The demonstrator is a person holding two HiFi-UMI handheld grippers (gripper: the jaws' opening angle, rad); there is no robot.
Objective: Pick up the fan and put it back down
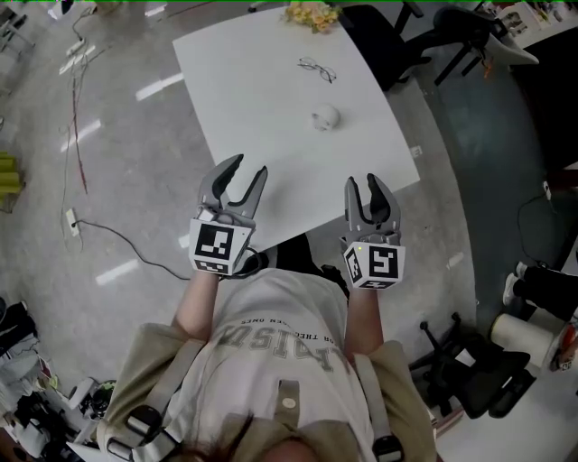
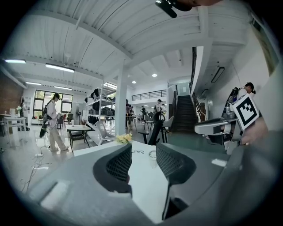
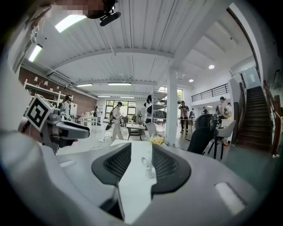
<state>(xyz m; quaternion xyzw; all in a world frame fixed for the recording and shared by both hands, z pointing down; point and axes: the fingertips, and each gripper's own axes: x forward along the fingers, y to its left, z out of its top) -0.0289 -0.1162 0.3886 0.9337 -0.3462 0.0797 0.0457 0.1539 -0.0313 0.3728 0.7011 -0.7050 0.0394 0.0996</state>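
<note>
A small white fan is pictured standing upright on the white worktop, untouched. Its head is formed as an open ring and is carried on a short, rounded base. It is set right of the worktop's middle, well back from the near edge.

Eyeglasses and yellow flowers lie on the white table.

the shirt bears upside-down lettering, too blurred to read; nothing else is legible.
</note>
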